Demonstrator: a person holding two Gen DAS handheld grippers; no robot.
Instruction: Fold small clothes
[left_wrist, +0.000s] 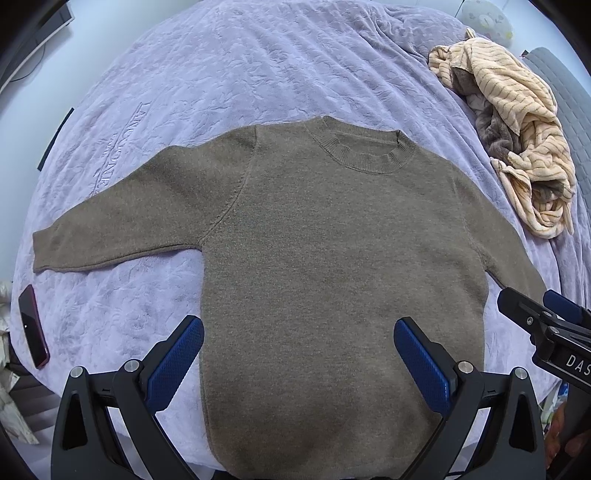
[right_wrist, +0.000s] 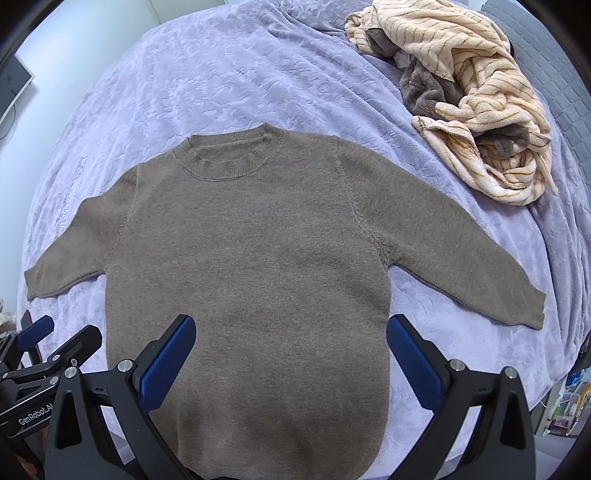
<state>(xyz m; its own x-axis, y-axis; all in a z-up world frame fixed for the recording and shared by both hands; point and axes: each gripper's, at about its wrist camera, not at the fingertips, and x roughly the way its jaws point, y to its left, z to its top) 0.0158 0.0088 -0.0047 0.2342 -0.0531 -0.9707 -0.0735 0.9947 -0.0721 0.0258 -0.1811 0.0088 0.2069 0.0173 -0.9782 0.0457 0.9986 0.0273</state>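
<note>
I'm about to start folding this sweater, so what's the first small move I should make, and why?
Probably bring the left gripper to the cuff of the left sleeve and pinch it, ready to fold it across the chest. The brown sweater lies flat on the bedspread, both sleeves spread out, nothing folded yet. Both grippers are open and hold nothing; the right gripper could mirror this.

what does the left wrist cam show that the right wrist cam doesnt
Only the left wrist view shows the dark red phone lying on the bedspread beyond the sweater's left cuff, and the embossed lettering in the fabric. Only the right wrist view shows the sweater's right sleeve whole, out to its cuff. Both show the brown sweater spread flat with its collar away from the cameras, the lavender bedspread, the striped peach bundle, and the left gripper and right gripper, both open and holding nothing.
</note>
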